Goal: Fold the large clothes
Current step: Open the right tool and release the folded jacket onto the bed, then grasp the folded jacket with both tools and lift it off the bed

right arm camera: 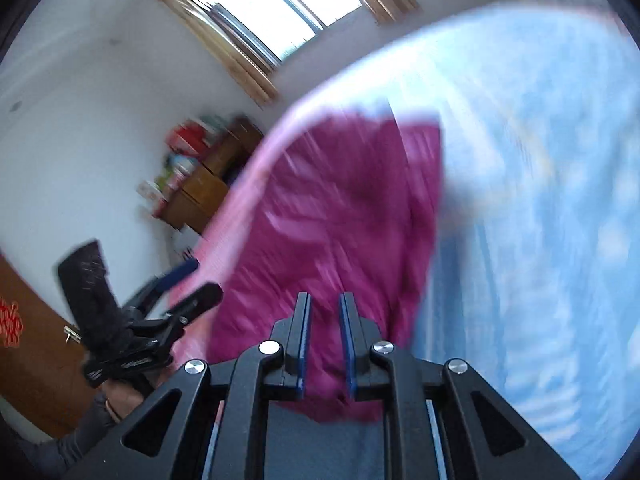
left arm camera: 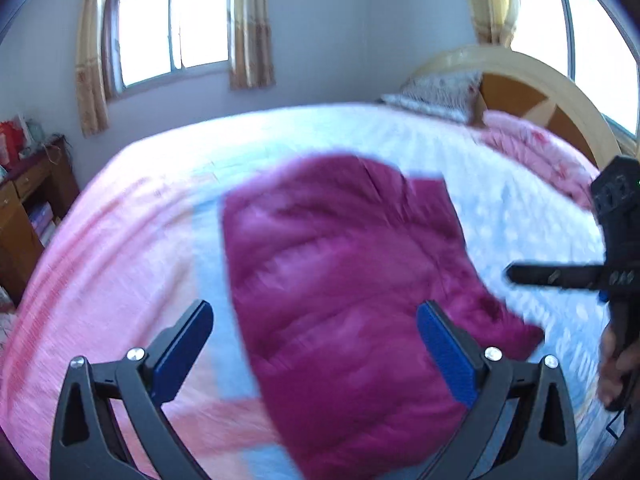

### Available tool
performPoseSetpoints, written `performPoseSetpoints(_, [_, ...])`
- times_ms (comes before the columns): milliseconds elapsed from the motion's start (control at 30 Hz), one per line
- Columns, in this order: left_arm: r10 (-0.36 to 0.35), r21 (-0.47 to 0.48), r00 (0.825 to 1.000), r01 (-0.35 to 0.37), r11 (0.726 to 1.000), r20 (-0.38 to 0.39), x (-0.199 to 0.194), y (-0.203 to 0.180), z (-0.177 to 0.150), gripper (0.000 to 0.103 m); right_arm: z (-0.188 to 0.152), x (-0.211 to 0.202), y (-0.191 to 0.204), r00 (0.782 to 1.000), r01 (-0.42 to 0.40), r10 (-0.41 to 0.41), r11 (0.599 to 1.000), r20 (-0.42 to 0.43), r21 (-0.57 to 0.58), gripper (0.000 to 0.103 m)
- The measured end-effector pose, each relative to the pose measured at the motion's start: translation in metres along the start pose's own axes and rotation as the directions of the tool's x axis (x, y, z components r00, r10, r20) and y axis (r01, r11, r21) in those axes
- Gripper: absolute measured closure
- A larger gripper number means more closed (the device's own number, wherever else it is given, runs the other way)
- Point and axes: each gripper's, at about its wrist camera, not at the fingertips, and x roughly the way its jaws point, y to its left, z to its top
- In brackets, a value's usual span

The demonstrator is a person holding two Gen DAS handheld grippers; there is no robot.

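I am holding my left gripper [left arm camera: 314,344] above the near edge of the bed [left arm camera: 132,216], its fingers [left arm camera: 186,344] standing wide with nothing between them. Below and beyond them the magenta padded garment [left arm camera: 344,280] is lying on the bedcover, already gathered into a rough rectangular block with no sleeve showing loose; blur is hiding the seams, so I cannot confirm how many folds it is carrying.

I am keeping my right gripper [right arm camera: 325,344] over the garment's near right corner, fingers [right arm camera: 303,340] drawn narrow, a slim gap between the pads. Cloth is showing in that gap, but I judge it to be lying beneath, not pinched.

In my judgement the main folding is largely done. What is remaining appears to be squaring the edges, perhaps one more fold.

Farther off, a pink quilt [left arm camera: 532,148] and pillow [left arm camera: 436,92] are resting by the headboard [left arm camera: 560,92], well apart from the garment.
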Motion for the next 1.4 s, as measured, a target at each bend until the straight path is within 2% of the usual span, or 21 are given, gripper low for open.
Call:
performPoseSetpoints(100, [0.04, -0.027, 0.998, -0.039, 0.999, 0.054, 0.0, 0.023, 0.037, 0.0, 0.045, -0.007, 0.019, 0.998, 0.043, -0.038, 0.996, 0.059, -0.083, 0.088])
performPoseSetpoints(200, [0.106, -0.107, 0.994, -0.102, 0.989, 0.035, 0.025, 0.043, 0.056, 0.0, 0.08, 0.018, 0.026, 0.993, 0.111, -0.106, 0.983, 0.046, -0.143, 0.088])
performPoseSetpoints(267, [0.139, -0.217, 0.99, -0.141, 0.966, -0.027, 0.057, 0.057, 0.064, 0.0, 0.097, 0.045, 0.019, 0.989, 0.146, -0.145, 0.977, 0.015, -0.155, 0.088])
performPoseSetpoints(333, [0.169, -0.259, 0.983, -0.18, 0.949, -0.067, 0.082, 0.063, 0.061, 0.0, 0.104, 0.067, 0.011, 0.98, 0.197, -0.2, 0.964, 0.003, -0.178, 0.088])
performPoseSetpoints(400, [0.208, -0.27, 0.974, -0.226, 0.936, -0.092, 0.103, 0.059, 0.057, 0.0, 0.109, 0.099, 0.002, 0.968, 0.24, -0.249, 0.951, -0.026, -0.194, 0.088])
performPoseSetpoints(467, [0.243, -0.272, 0.959, -0.275, 0.922, -0.147, 0.126, 0.06, 0.045, 0.0, 0.107, 0.124, -0.02, 0.954, 0.277, -0.291, 0.947, -0.067, -0.164, 0.088])
performPoseSetpoints(567, [0.228, -0.266, 0.956, -0.272, 0.925, -0.182, 0.145, 0.058, 0.024, 0.0, 0.092, 0.143, -0.047, 0.962, 0.247, -0.258, 0.962, -0.091, -0.117, 0.088])
performPoseSetpoints(667, [0.243, -0.236, 0.948, -0.288, 0.928, -0.204, 0.154, 0.054, 0.023, 0.0, 0.079, 0.152, -0.061, 0.969, 0.229, -0.236, 0.969, -0.074, -0.094, 0.088])
performPoseSetpoints(767, [0.295, -0.165, 0.927, -0.336, 0.927, -0.232, 0.16, 0.043, 0.024, 0.0, 0.081, 0.153, -0.068, 0.974, 0.205, -0.209, 0.977, -0.088, -0.056, 0.088])
performPoseSetpoints(867, [0.355, -0.095, 0.908, -0.383, 0.919, -0.222, 0.163, 0.031, 0.025, 0.0, 0.078, 0.152, -0.076, 0.981, 0.174, -0.176, 0.984, -0.087, -0.023, 0.089])
performPoseSetpoints(1033, [0.305, -0.131, 0.917, -0.346, 0.929, -0.256, 0.167, 0.042, 0.024, 0.0, 0.076, 0.154, -0.066, 0.977, 0.203, -0.206, 0.978, -0.06, -0.051, 0.088])
performPoseSetpoints(1133, [0.326, -0.105, 0.912, -0.36, 0.927, -0.25, 0.166, 0.038, 0.024, 0.0, 0.074, 0.142, -0.066, 0.98, 0.197, -0.197, 0.98, -0.003, -0.033, 0.087])
performPoseSetpoints(1167, [0.338, -0.092, 0.908, -0.369, 0.925, -0.246, 0.164, 0.036, 0.025, 0.0, 0.072, 0.132, -0.066, 0.981, 0.191, -0.191, 0.981, 0.041, -0.018, 0.082])
performPoseSetpoints(1200, [0.342, -0.088, 0.907, -0.372, 0.924, -0.244, 0.163, 0.035, 0.026, 0.0, 0.07, 0.119, -0.068, 0.98, 0.176, -0.175, 0.984, 0.097, 0.0, 0.066])
performPoseSetpoints(1233, [0.342, -0.09, 0.908, -0.372, 0.924, -0.241, 0.161, 0.035, 0.026, 0.0, 0.069, 0.111, -0.068, 0.977, 0.167, -0.167, 0.986, 0.133, 0.013, 0.056])
performPoseSetpoints(1267, [0.337, -0.092, 0.91, -0.367, 0.926, -0.241, 0.161, 0.036, 0.027, 0.0, 0.066, 0.096, -0.07, 0.967, 0.151, -0.156, 0.988, 0.2, 0.039, 0.03])
performPoseSetpoints(1300, [0.329, -0.092, 0.913, -0.359, 0.929, -0.243, 0.16, 0.037, 0.028, 0.0, 0.064, 0.086, -0.072, 0.961, 0.134, -0.144, 0.989, 0.237, 0.058, 0.014])
performPoseSetpoints(1333, [0.321, -0.088, 0.915, -0.35, 0.933, -0.245, 0.158, 0.037, 0.029, 0.0, 0.058, 0.073, -0.077, 0.954, 0.08, -0.103, 0.993, 0.283, 0.091, 0.013])
performPoseSetpoints(1400, [0.318, -0.066, 0.916, -0.343, 0.937, -0.242, 0.15, 0.038, 0.032, 0.0, 0.052, 0.065, -0.09, 0.958, -0.019, -0.029, 0.986, 0.285, 0.164, 0.013])
